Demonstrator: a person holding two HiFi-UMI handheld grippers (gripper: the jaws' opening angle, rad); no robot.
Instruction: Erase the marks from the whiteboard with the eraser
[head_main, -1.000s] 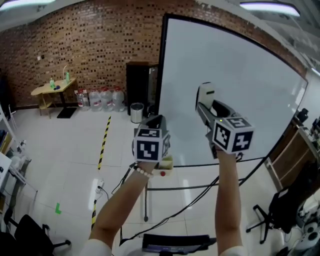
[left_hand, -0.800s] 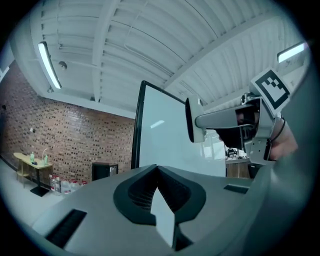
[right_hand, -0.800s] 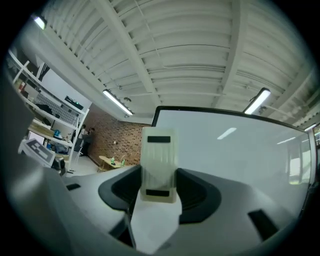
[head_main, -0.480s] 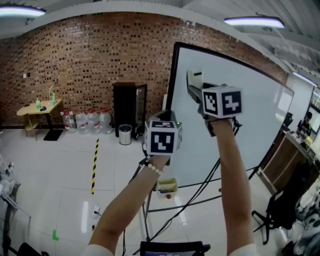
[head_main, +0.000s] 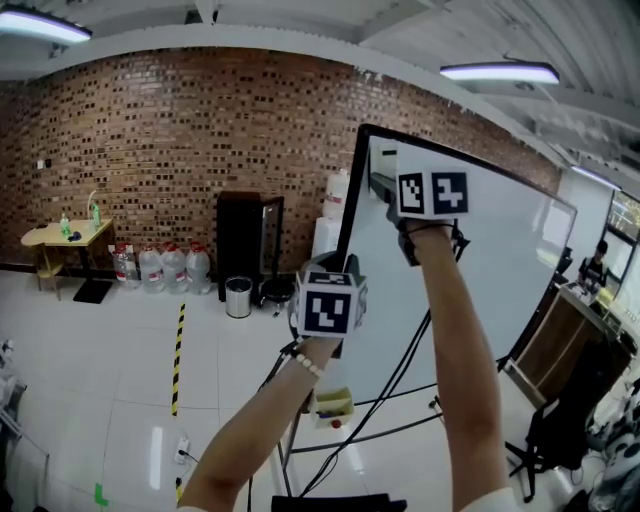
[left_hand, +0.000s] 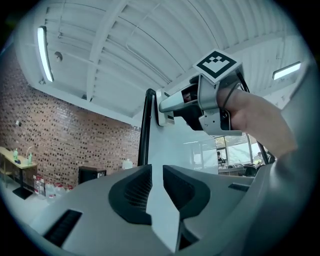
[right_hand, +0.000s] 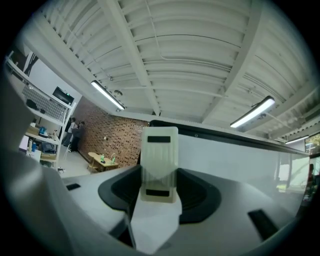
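The whiteboard (head_main: 470, 290) stands at the right in a black frame; I see no marks on its visible face. My right gripper (head_main: 380, 185) is raised to the board's top left corner, shut on a white eraser (head_main: 383, 158). In the right gripper view the eraser (right_hand: 159, 165) stands upright between the jaws, with the whiteboard (right_hand: 240, 160) behind it. The left gripper view shows the eraser (left_hand: 161, 107) touching the board just beside the frame. My left gripper (head_main: 333, 268) hangs lower, in front of the board's left edge. Its jaws (left_hand: 157, 187) stand shut to a thin slit, holding nothing.
A brick wall runs behind. Along it stand a black cabinet (head_main: 245, 245), water jugs (head_main: 160, 268), a bin (head_main: 238, 297) and a small table (head_main: 55, 240). A tray (head_main: 332, 405) and cables hang under the board. A wooden desk (head_main: 560, 350) is at the right.
My right gripper has carried the eraser from the board's middle up to its top left corner. The left gripper rose a little, and the head view tilted upward.
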